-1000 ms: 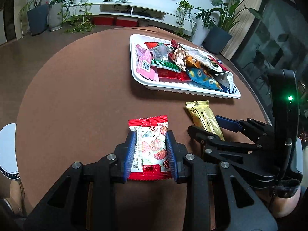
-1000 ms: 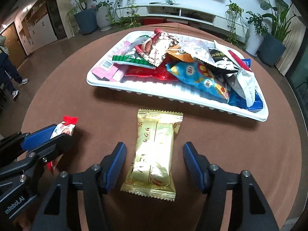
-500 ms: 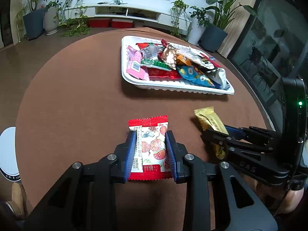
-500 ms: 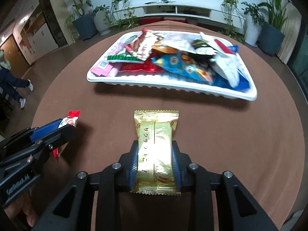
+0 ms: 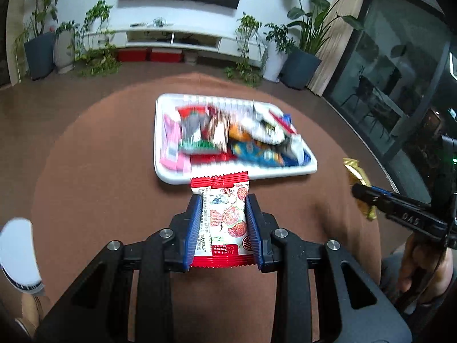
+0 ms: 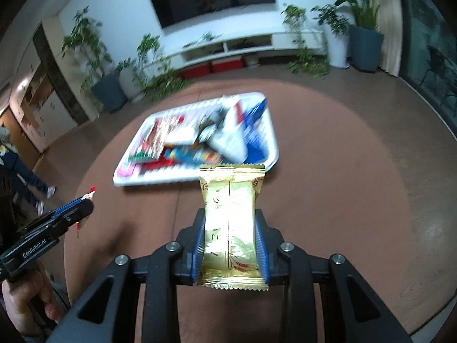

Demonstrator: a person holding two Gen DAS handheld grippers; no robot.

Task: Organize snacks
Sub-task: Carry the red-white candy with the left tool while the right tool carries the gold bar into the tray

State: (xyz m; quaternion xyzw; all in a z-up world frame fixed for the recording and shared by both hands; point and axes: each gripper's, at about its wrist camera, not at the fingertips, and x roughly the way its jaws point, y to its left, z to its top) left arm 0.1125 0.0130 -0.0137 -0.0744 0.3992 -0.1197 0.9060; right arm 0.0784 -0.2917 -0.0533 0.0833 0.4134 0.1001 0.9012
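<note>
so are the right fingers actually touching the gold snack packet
Touching. The right wrist view shows both blue fingers pressed against the long edges of the gold snack packet, which the right gripper holds off the table.

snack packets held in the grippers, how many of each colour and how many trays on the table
red and white packet, in the left gripper: 1
gold packet, in the right gripper: 1
white tray: 1
total: 3
</note>
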